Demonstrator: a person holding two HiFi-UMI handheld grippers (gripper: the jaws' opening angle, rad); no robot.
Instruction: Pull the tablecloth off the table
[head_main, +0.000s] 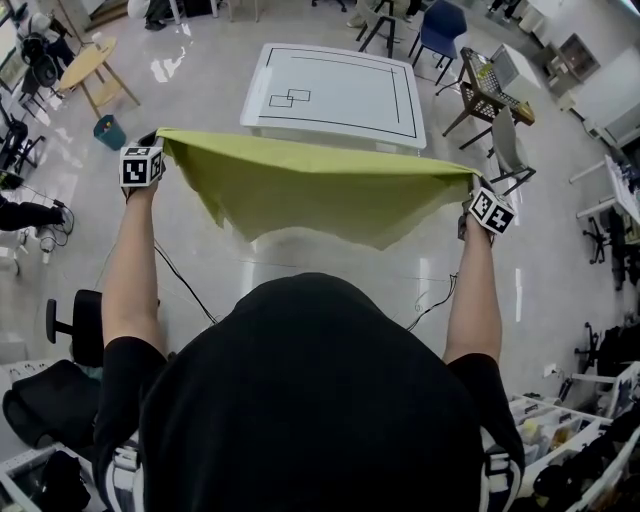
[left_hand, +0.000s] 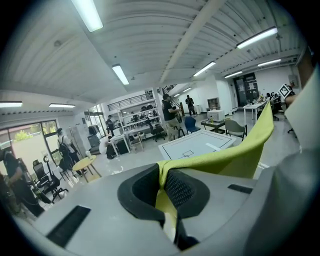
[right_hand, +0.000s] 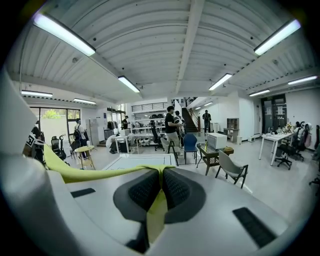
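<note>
A yellow-green tablecloth (head_main: 320, 195) hangs stretched in the air between my two grippers, clear of the white table (head_main: 335, 95) beyond it. My left gripper (head_main: 150, 160) is shut on the cloth's left corner, and the fabric (left_hand: 220, 157) runs out from between its black pads (left_hand: 185, 190). My right gripper (head_main: 480, 205) is shut on the right corner; the cloth (right_hand: 85, 172) leaves its pads (right_hand: 175, 187) toward the left. The table's bare top (left_hand: 195, 144), marked with black lines, stands ahead of both grippers (right_hand: 135, 161).
A grey chair (head_main: 508, 145) and a small side table (head_main: 485, 85) stand right of the white table, a blue chair (head_main: 440, 28) behind it. A round wooden table (head_main: 88, 62) and a teal bin (head_main: 110, 130) are at the left. People stand in the background (right_hand: 172, 125).
</note>
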